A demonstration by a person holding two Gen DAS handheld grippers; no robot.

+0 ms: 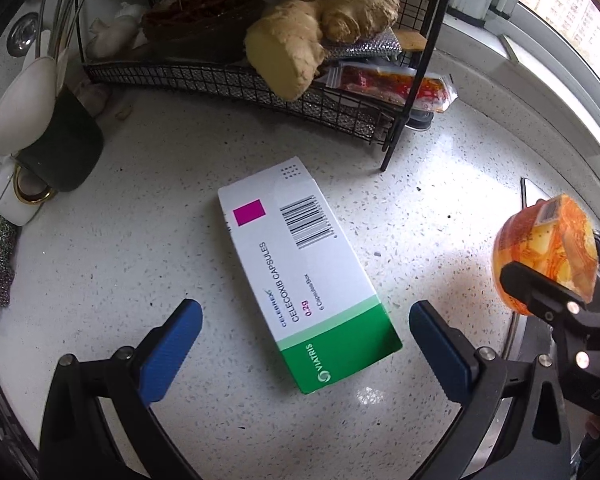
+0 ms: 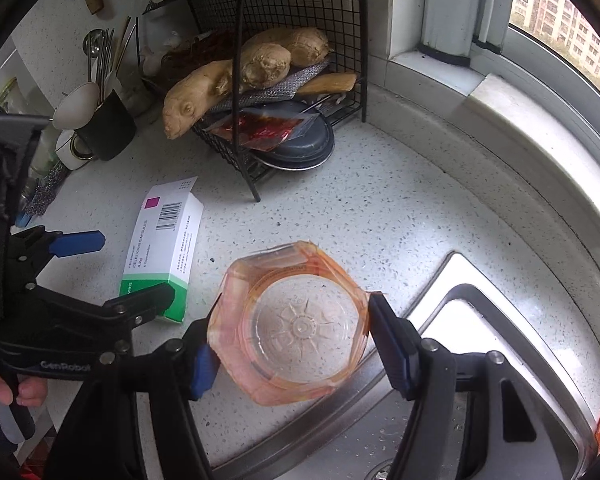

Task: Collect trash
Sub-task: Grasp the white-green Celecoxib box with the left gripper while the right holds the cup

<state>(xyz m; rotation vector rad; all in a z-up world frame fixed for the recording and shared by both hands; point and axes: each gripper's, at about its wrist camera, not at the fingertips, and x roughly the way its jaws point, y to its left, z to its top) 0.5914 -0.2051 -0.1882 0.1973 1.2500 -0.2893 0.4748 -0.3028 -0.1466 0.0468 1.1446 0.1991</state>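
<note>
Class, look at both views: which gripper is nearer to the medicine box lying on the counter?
Left. The left gripper hangs open straddling the medicine box; the right gripper is off to the side, clamped on an orange plastic cup.

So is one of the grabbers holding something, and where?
Yes. The right gripper pinches the orange-labelled plastic cup by its opposite sides. The left gripper is open, holding nothing, above the medicine box.

Two close wrist fisheyes, steeply downward over the countertop, sharing medicine box and rack.
</note>
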